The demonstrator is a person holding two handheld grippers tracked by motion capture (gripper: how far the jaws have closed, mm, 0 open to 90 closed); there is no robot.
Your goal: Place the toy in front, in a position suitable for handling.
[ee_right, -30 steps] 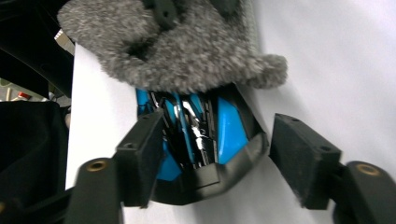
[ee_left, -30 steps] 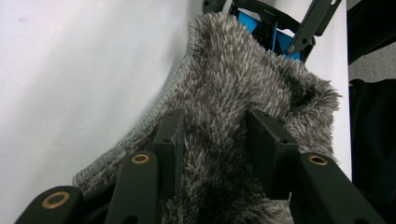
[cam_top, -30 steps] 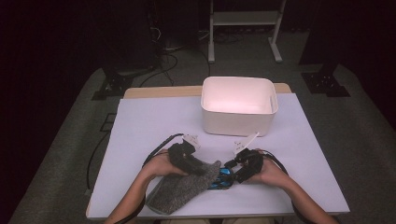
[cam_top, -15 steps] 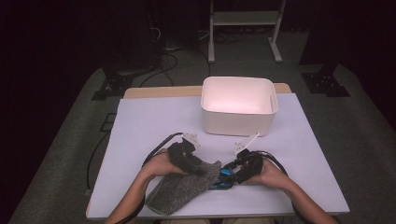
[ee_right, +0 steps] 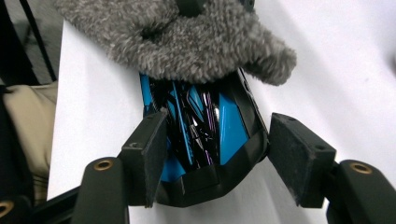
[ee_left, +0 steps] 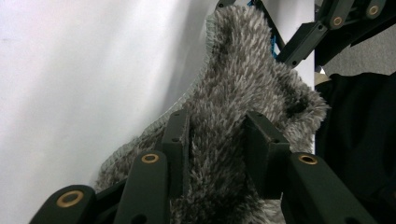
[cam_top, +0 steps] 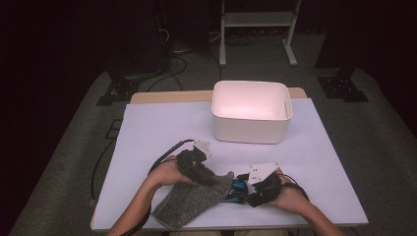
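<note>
High view: one fuzzy grey knitted cloth pouch [cam_top: 189, 204] lies near the front edge of the white-covered table [cam_top: 147, 132], and one glossy blue-and-black plastic object [cam_top: 235, 191] pokes out of its mouth. The left gripper [cam_top: 209, 178] has just been closing and pinches a fold of the pouch's rim, while the right gripper [cam_top: 244, 192] stands spread around the blue object, its left pad touching and the right pad apart. One empty white rectangular plastic bin [cam_top: 251, 115] sits well apart toward the far edge, with bare table between.
</note>
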